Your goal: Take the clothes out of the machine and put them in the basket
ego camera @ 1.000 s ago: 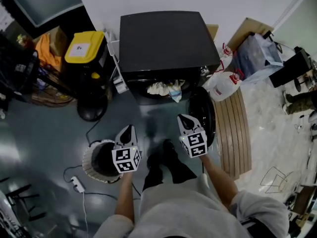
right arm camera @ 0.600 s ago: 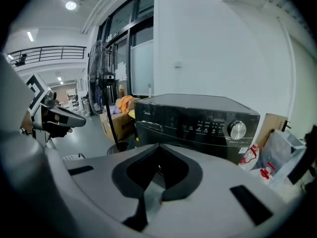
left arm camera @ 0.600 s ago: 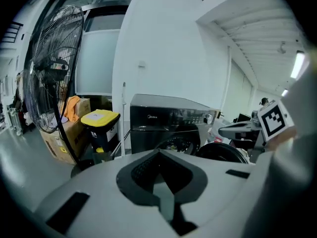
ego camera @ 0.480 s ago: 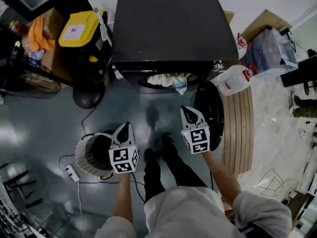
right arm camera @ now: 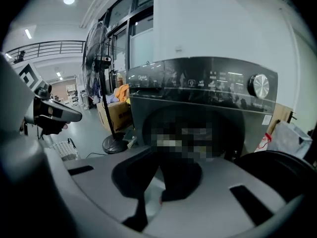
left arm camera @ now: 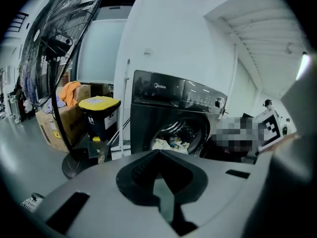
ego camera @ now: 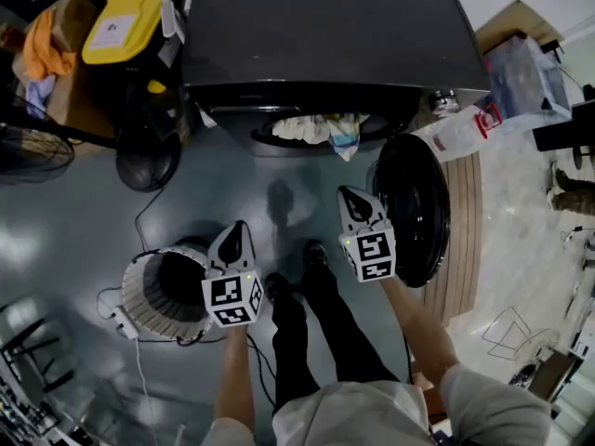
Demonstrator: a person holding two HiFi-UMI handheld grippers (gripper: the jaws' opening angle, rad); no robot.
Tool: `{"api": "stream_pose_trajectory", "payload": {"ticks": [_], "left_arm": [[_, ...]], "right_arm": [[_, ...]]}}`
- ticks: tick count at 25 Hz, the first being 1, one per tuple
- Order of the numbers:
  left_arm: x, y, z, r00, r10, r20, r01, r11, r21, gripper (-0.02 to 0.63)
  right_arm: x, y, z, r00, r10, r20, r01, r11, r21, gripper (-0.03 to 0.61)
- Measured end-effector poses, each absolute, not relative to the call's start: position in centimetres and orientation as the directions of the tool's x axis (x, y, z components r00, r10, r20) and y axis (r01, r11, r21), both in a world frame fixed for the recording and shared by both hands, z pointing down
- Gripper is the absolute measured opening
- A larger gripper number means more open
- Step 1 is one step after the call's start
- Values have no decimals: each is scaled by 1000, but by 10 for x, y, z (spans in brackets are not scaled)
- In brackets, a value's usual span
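Mostly out of sight, clothes in the dark machine.

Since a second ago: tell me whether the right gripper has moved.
Yes. The right gripper has sunk: the machine's open door beside it looms larger, the gripper itself unchanged in size.

The left tool and right tool point forward and downward, jaws together.

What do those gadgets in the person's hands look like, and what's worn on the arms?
The left gripper and right gripper each have a pale grey body tapering to black pointed jaws. Behind each sits a white cube printed with black square markers. The forearms emerge from light grey sleeves.
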State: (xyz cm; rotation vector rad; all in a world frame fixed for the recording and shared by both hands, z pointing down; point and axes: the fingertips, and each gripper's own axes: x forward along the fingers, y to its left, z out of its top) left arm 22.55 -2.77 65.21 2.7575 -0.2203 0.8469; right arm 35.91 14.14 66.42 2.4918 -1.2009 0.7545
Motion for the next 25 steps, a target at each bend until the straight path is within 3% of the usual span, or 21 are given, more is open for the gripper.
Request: {"api": "stream_pose_trajectory", "payload": {"ticks": [23,24,25], "left_arm": [[262,-25,826,807,5,591,-139,-970,198,17],[264,-27,830,811,3,586,-139,-971,197,17],[266,-28,835,813,1,582,-140,-970,198,17]], "right_arm": [[419,100,879,539,-585,606,-757,-652,44,25],[426,91,884,533,-597,599,-762,-647,34,57],[433,82,887,527,-612,589,-770,-638,25,143]]}}
